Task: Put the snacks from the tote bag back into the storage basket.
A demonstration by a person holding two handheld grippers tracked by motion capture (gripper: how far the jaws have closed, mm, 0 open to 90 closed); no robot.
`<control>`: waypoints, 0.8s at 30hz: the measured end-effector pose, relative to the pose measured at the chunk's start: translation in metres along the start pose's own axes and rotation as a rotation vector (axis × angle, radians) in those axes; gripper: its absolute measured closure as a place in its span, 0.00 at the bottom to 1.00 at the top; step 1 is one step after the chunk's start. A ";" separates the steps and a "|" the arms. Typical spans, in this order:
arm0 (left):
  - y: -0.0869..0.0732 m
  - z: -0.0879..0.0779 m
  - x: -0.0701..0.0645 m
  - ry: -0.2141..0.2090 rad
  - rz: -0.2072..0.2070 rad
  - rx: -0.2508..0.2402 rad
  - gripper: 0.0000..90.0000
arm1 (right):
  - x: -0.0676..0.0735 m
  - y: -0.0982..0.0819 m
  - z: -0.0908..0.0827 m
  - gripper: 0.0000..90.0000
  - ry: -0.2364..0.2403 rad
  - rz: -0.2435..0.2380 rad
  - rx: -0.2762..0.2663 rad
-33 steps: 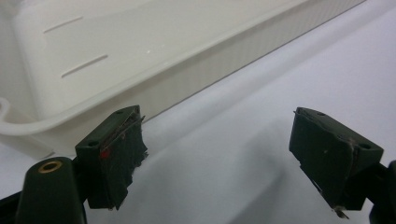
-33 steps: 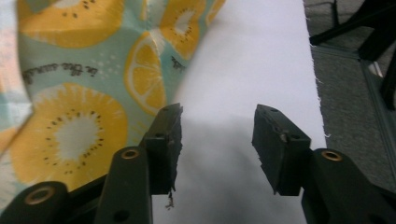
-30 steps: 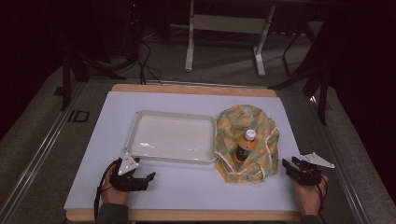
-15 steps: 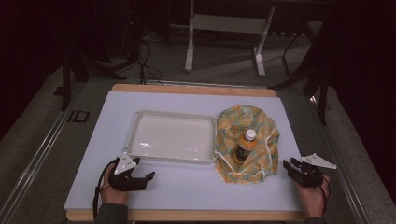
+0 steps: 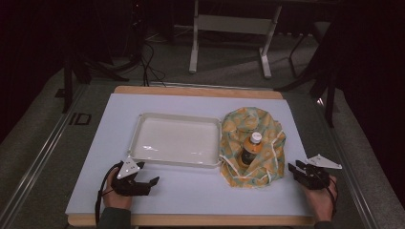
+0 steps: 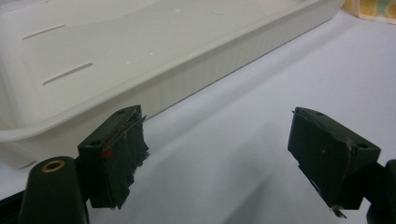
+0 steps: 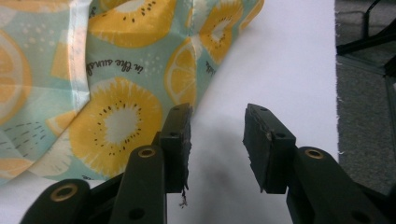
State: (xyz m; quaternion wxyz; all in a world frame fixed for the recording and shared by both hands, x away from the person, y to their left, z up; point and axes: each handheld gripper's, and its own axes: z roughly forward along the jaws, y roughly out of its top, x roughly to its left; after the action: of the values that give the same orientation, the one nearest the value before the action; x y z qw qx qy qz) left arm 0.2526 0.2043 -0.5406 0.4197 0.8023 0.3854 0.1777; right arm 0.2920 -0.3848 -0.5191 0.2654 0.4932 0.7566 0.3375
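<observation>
Down at the near edge of the table [image 5: 191, 195], the left gripper [image 5: 154, 181] sits with jaws spread wide, nothing between them, just short of the white tray [image 5: 138, 138]. Over on the right, the right gripper [image 5: 292, 168] has just been closing its jaws; a gap remains, holding nothing, beside the fruit-print cloth [image 5: 267, 164]. Farther in, the bottle [image 5: 249, 148] lies on that cloth.
</observation>
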 end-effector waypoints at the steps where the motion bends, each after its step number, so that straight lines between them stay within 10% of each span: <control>1: 0.000 0.000 0.000 0.001 -0.001 -0.001 0.21 | 0.000 0.000 -0.001 0.68 -0.003 0.000 -0.004; 24: 0.000 0.001 -0.001 -0.001 0.005 0.005 0.21 | 0.003 0.033 -0.021 0.67 0.032 -0.124 0.053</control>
State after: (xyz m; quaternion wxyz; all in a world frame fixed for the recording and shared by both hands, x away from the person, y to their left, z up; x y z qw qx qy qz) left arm 0.2529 0.2033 -0.5409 0.4175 0.8044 0.3836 0.1774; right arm 0.2936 -0.3779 -0.4806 0.2604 0.4468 0.7985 0.3083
